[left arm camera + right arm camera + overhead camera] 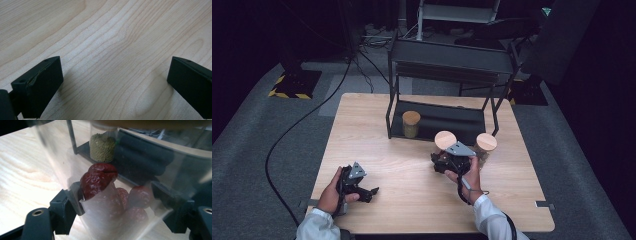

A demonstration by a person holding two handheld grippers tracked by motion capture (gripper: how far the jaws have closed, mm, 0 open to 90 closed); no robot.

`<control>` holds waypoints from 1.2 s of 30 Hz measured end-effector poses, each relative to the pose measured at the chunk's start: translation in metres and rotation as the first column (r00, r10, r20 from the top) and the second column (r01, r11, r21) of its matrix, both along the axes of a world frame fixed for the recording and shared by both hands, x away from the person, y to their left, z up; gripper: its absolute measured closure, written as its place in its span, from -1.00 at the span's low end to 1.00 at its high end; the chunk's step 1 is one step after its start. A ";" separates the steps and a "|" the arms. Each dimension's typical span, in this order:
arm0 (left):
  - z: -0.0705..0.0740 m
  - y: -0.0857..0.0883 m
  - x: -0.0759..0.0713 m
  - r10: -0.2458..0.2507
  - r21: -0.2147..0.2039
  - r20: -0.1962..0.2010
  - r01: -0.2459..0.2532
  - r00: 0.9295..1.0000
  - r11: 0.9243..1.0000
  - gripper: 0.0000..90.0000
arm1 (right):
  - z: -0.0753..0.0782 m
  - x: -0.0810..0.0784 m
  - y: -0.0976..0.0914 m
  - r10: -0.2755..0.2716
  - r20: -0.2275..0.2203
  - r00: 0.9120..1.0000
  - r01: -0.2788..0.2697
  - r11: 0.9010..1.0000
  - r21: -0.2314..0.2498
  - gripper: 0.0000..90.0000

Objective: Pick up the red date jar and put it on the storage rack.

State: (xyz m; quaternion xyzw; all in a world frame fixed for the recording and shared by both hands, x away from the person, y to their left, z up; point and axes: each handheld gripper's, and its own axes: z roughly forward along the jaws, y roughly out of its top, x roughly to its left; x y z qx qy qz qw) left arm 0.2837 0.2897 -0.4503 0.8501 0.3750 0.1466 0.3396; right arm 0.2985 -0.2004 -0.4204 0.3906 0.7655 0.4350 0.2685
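Left hand-held gripper point(371, 191) gaping wide over bare table point(412, 200), right hand-held gripper point(120, 202) clamped on clear jar of red dates point(112, 202)

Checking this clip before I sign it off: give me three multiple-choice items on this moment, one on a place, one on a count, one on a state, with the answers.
1. Where is the jar of green grains?
A. on the low shelf of the black rack
B. on the floor
C. in the left gripper

2. How many wooden-lidded jars are in the high view?
A. one
B. three
C. five

3. What is the left gripper doing?
A. clamping a jar
B. open above bare table
C. shut on a cable

Answers:
1 A: it stands inside the rack's lower level.
2 B: one in the rack, the jar of red dried fruit at the right gripper, and another jar beside it.
3 B: its jaws stand wide apart over wood grain.
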 end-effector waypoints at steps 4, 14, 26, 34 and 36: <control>0.000 0.000 0.000 0.000 0.000 0.000 0.000 1.000 1.000 -1.00 | 0.002 0.003 0.005 -0.023 0.013 1.000 0.023 1.000 0.006 -0.44; 0.000 0.000 0.000 -0.002 0.000 0.000 0.002 1.000 1.000 -1.00 | 0.003 0.012 0.020 -0.059 0.043 0.997 0.059 0.998 -0.008 -0.44; 0.000 0.001 0.000 -0.004 0.000 0.000 0.004 1.000 1.000 -1.00 | 0.004 0.027 0.028 -0.105 0.048 0.993 0.105 0.994 0.005 -0.44; 0.000 0.001 0.000 -0.004 0.000 0.000 0.004 1.000 1.000 -1.00 | 0.001 0.036 0.032 -0.137 0.061 0.989 0.137 0.991 0.013 -0.44; 0.000 0.001 0.000 -0.004 0.000 0.000 0.004 1.000 1.000 -1.00 | 0.001 0.038 0.033 -0.142 0.061 0.988 0.141 0.990 0.020 -0.44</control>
